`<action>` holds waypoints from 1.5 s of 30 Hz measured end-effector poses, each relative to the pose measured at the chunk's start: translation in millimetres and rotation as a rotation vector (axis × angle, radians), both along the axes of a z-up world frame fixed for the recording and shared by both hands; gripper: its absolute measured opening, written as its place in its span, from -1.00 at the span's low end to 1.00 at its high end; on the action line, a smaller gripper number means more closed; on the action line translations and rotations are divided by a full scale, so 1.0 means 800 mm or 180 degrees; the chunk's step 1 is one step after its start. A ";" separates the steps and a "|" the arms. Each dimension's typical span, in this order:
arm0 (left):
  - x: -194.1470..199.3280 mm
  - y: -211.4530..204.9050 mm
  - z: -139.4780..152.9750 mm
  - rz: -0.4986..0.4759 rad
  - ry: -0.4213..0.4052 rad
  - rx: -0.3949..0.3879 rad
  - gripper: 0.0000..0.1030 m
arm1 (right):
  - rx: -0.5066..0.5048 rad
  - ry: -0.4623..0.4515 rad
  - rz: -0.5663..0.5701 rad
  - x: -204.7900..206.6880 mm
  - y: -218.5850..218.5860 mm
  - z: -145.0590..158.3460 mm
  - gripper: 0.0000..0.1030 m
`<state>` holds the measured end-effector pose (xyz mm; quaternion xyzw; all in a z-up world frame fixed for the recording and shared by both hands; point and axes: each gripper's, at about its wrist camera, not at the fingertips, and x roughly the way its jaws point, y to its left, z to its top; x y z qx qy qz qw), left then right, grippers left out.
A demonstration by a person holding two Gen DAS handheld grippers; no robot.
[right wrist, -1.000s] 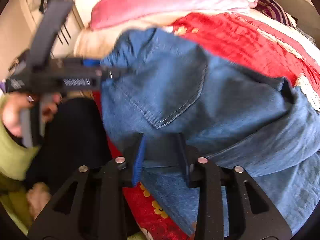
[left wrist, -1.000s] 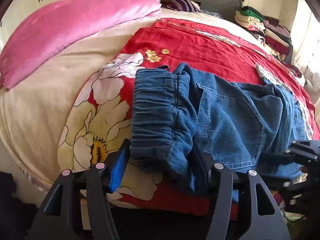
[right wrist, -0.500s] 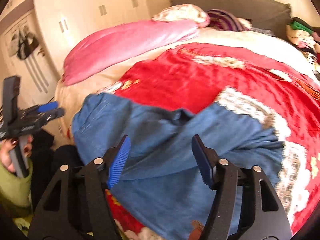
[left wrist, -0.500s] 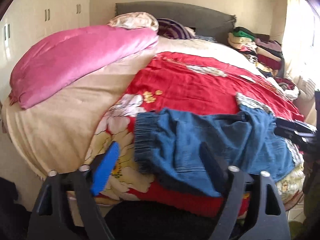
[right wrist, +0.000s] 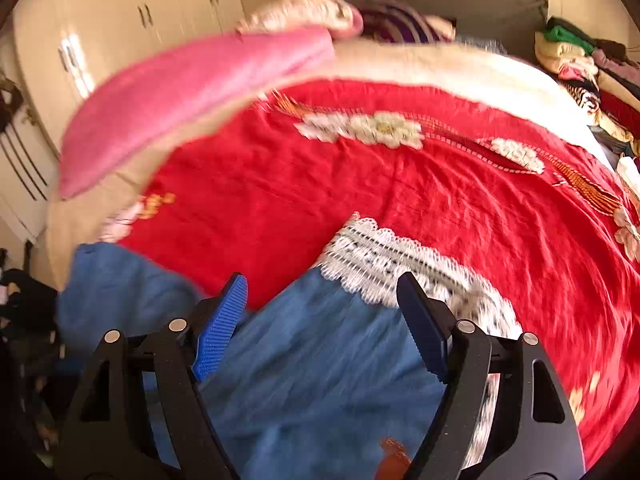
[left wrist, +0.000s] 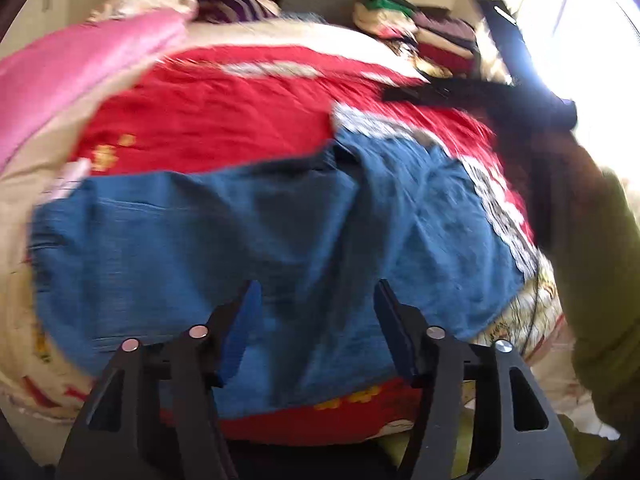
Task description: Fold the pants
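Note:
Blue denim pants lie folded on the red floral bedspread near the bed's front edge. White lace trim edges their right side. My left gripper is open and empty above the pants' near edge. My right gripper is open and empty above the pants by the lace trim. The right gripper also shows in the left wrist view, held above the bed at the right.
A pink quilt lies along the bed's left side, pillows at the headboard. A stack of folded clothes sits at the far right. White wardrobes stand at the left.
Both grippers let go of the pants and opened a second ago. Since then they lifted away; the left moved right over the pants, the right swung toward the lace trim.

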<state>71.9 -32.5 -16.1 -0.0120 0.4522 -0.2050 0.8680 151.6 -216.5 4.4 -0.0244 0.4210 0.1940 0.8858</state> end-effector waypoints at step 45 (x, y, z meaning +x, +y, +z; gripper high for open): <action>-0.019 -0.065 -0.039 -0.0679 -0.0219 0.0570 -0.96 | 0.0691 0.0263 -0.0634 -0.238 -0.210 -0.051 -0.76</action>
